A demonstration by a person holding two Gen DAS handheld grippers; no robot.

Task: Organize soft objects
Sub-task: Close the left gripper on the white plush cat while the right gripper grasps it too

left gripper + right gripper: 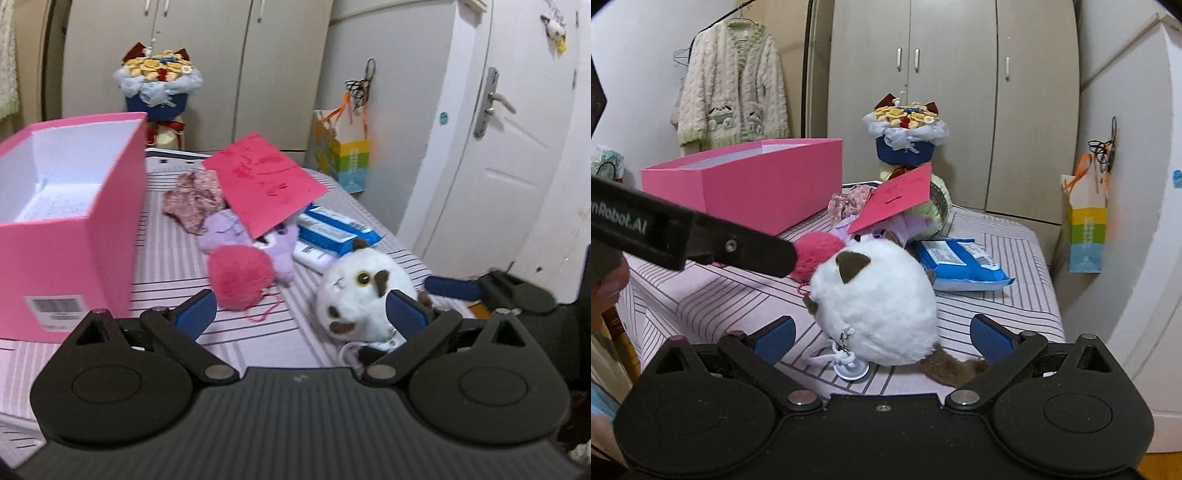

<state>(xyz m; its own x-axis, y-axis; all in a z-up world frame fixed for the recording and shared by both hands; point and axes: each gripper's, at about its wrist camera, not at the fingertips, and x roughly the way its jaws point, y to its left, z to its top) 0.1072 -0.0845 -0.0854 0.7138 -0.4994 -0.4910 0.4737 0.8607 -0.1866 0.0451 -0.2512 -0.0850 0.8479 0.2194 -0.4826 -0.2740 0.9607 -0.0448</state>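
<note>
A striped pink-and-white cloth covers the table [173,258], with beige wardrobe doors [956,92] behind it and a white door [517,147] off at 2 o'clock in the left wrist view. The open pink box [70,236] sits at 9 o'clock in that view. The white plush cat [875,306], brown-eared, lies on the cloth between the wide-spread blue pads of the right gripper [882,338], which holds nothing; its pads flank the toy, though I cannot tell whether either one touches the fur. The left gripper [301,314] is also spread wide and empty, its right pad just in front of the cat's face. At 12 o'clock from the cat lie a pink pom-pom [240,277], a purple plush [229,232] and a floral fabric piece [194,201], with a red card [266,184] tilted over them. A blue wipes packet [960,264] rests at 1 o'clock.
</note>
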